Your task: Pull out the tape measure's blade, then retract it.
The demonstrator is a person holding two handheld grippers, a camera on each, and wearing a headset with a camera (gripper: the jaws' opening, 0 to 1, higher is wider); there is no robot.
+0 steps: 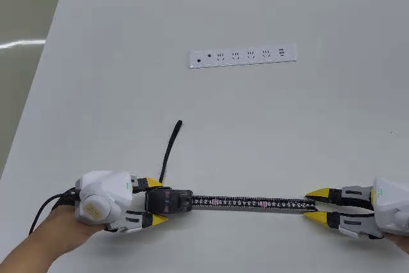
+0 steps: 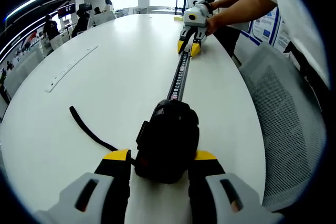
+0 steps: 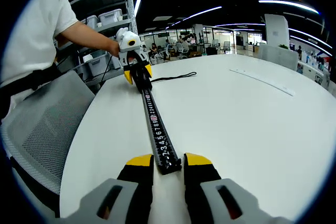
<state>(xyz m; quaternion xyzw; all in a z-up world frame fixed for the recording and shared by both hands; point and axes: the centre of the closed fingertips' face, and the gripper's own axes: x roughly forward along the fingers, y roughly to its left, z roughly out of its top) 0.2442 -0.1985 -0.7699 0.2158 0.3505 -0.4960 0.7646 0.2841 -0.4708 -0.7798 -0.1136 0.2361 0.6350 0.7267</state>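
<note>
The black tape measure case lies on the white table, and my left gripper is shut on it from both sides. In the left gripper view the case sits between the yellow-tipped fingers. The blade runs flat along the table to the right, numbers up. My right gripper is shut on its far end. In the right gripper view the blade tip sits between the yellow pads. The blade stretches away to the left gripper.
A black wrist strap trails from the case toward the far side. A white power strip lies further back on the table. The table's near edge is just behind both grippers, and a mesh chair stands beside it.
</note>
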